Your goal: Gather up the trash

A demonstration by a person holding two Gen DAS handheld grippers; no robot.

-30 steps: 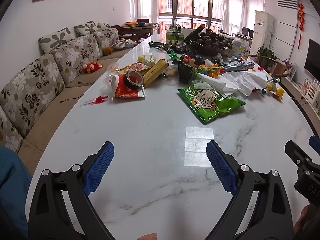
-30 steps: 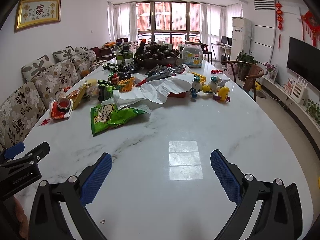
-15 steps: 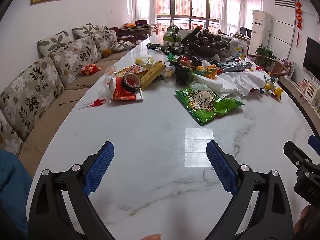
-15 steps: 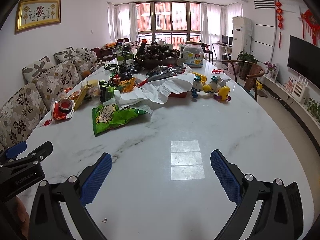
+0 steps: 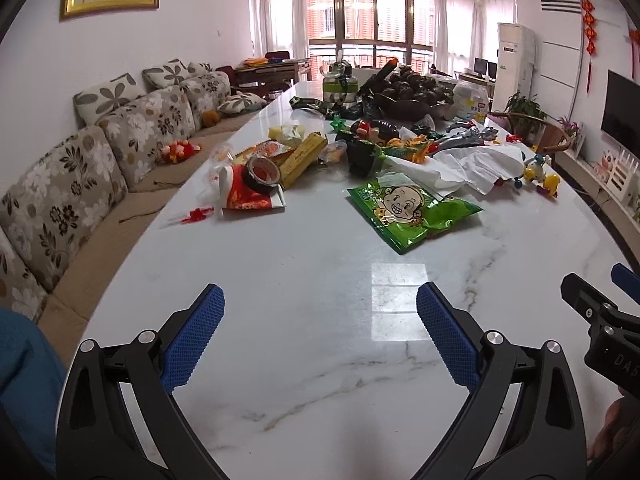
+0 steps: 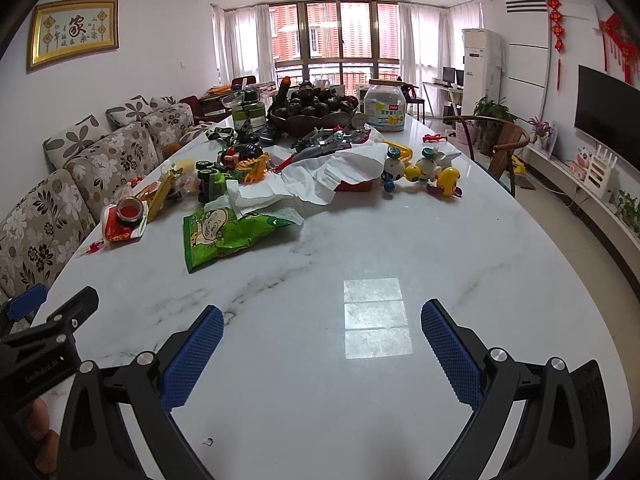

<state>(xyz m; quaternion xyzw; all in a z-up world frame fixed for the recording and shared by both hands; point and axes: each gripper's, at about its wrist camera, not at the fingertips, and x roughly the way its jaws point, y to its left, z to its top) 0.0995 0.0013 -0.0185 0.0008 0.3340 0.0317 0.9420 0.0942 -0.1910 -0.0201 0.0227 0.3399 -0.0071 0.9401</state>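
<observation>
Marble bench (image 5: 320, 280) carries the green snack wrapper (image 5: 412, 210) at 12 o'clock. Left gripper (image 5: 320, 328) and right gripper (image 6: 322, 340): fingers wide apart, empty. Risk: the thin wrapper slides when pinched.

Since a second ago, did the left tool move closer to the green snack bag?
Yes. The left tool has crept forward along the table: the green snack bag and the sofa both look slightly nearer and larger.

My left wrist camera is looking low along the table (image 5: 320, 272), my right likewise | both sharing the green snack bag (image 5: 412, 210).
</observation>
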